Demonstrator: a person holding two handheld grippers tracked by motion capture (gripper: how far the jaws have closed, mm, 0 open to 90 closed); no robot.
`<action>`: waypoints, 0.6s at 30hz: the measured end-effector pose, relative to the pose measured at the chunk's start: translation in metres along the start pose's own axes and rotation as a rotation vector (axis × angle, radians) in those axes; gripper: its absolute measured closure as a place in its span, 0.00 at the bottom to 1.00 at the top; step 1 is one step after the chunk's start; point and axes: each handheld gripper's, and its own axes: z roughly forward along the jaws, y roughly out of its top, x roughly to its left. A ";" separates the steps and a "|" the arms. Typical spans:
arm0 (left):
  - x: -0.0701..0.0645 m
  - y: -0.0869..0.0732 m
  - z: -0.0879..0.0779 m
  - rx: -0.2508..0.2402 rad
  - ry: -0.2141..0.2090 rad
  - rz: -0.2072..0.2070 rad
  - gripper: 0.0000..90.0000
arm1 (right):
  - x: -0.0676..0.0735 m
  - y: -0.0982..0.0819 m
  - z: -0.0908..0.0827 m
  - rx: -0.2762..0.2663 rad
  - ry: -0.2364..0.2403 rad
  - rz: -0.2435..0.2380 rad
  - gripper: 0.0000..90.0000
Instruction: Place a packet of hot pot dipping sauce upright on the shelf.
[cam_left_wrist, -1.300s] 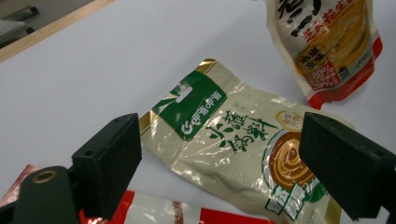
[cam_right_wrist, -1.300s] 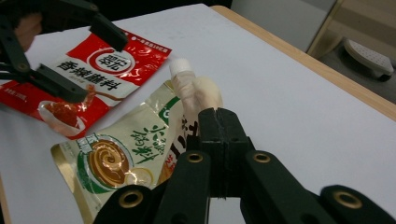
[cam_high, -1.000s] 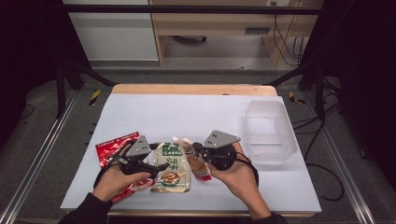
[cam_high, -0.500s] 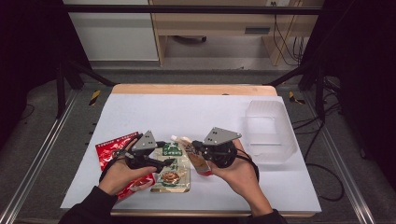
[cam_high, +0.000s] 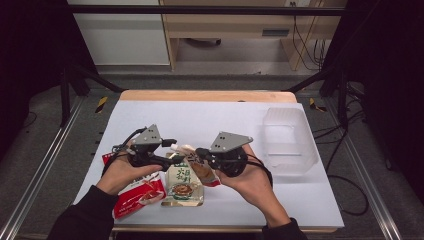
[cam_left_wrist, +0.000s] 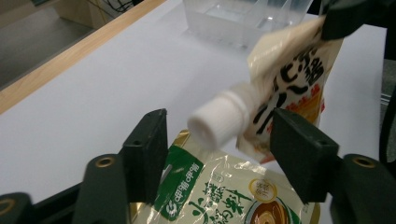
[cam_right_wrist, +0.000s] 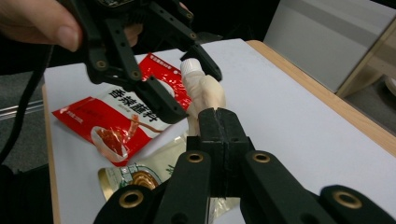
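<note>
My right gripper (cam_high: 201, 154) is shut on the top of a cream spouted pouch (cam_right_wrist: 205, 95) and holds it above the table. Its white screw cap (cam_left_wrist: 217, 121) points toward my left gripper (cam_left_wrist: 219, 140). The left jaws stand on either side of the cap with gaps to both pads; they have just been closing around it. In the high view the left gripper (cam_high: 172, 160) meets the pouch (cam_high: 200, 170) over the table's front middle. A green and gold sauce packet (cam_high: 182, 186) lies flat below them.
A red sauce packet (cam_high: 137, 194) lies at the front left, partly under my left hand. A clear plastic bin (cam_high: 290, 142) stands at the right of the white table (cam_high: 210, 117). A wooden edge runs along the far side.
Both hands have risen a little and the pouch has come up off the table with the right gripper. The left jaws have narrowed around the white cap.
</note>
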 end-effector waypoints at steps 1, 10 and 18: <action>0.001 0.002 -0.001 0.006 -0.009 0.011 0.45 | 0.001 0.001 0.001 -0.001 0.005 -0.004 1.00; 0.004 -0.002 -0.003 0.040 -0.048 -0.002 0.65 | 0.003 0.001 0.009 0.008 0.019 -0.004 1.00; 0.000 0.000 -0.001 0.049 -0.053 -0.003 0.75 | -0.001 -0.003 0.007 0.009 0.008 0.011 1.00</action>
